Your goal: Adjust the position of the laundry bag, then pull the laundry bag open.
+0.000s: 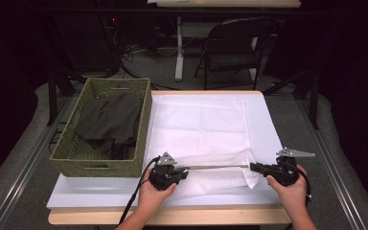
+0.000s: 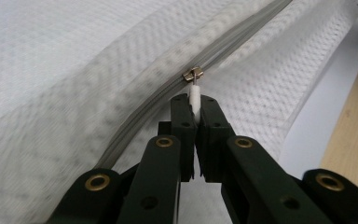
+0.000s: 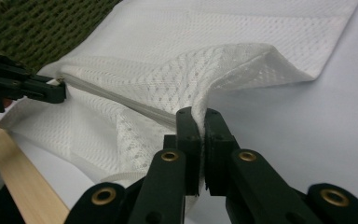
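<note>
Near table's front edge, white mesh zippered laundry bag (image 1: 215, 175) lies stretched left-right. Left gripper (image 2: 195, 108) clamps white zipper pull tab (image 2: 195, 97); right gripper (image 3: 198, 119) pinches bag's far end, zipper line (image 1: 218, 167) running between them.

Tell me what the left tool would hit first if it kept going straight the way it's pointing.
Probably the small brass zipper slider just past its tips: the left tool is shut on the white pull tab hanging from it, with the white mesh laundry bag beyond.
</note>
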`<state>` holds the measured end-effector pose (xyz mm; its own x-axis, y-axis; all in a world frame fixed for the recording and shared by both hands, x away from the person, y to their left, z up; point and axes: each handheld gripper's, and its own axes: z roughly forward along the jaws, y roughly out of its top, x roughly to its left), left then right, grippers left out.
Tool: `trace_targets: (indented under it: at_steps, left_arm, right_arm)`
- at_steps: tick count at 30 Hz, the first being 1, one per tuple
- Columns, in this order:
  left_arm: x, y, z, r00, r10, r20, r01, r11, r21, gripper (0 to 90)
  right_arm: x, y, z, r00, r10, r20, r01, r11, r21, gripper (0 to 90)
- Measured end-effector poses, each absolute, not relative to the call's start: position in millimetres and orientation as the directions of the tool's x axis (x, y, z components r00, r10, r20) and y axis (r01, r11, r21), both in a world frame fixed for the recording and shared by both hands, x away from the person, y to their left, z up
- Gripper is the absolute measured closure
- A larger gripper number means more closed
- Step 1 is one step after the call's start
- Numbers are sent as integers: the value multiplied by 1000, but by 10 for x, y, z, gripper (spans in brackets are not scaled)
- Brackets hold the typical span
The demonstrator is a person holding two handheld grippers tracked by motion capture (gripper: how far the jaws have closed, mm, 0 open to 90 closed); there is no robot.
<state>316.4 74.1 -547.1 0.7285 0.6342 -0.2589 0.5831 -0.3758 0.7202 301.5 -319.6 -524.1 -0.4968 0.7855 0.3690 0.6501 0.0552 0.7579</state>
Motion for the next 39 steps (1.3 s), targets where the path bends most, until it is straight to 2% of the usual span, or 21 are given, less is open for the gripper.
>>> trace_targets:
  at_steps: [8,23,39]
  left_arm:
    - [3125,1009,-5488,694,673,-255,604,-354,714,873]
    - [3077,1204,-5424,676,698,-237,612,-352,709,873]
    - [2924,1702,-5378,606,767,-212,646,-319,693,872]
  right_arm:
    - [3027,-3237,-5249,-490,791,366,651,53,757,870]
    - [3034,-3234,-5260,-482,797,365,654,50,755,870]
    - [3039,-3246,-5276,-469,804,364,664,50,746,870]
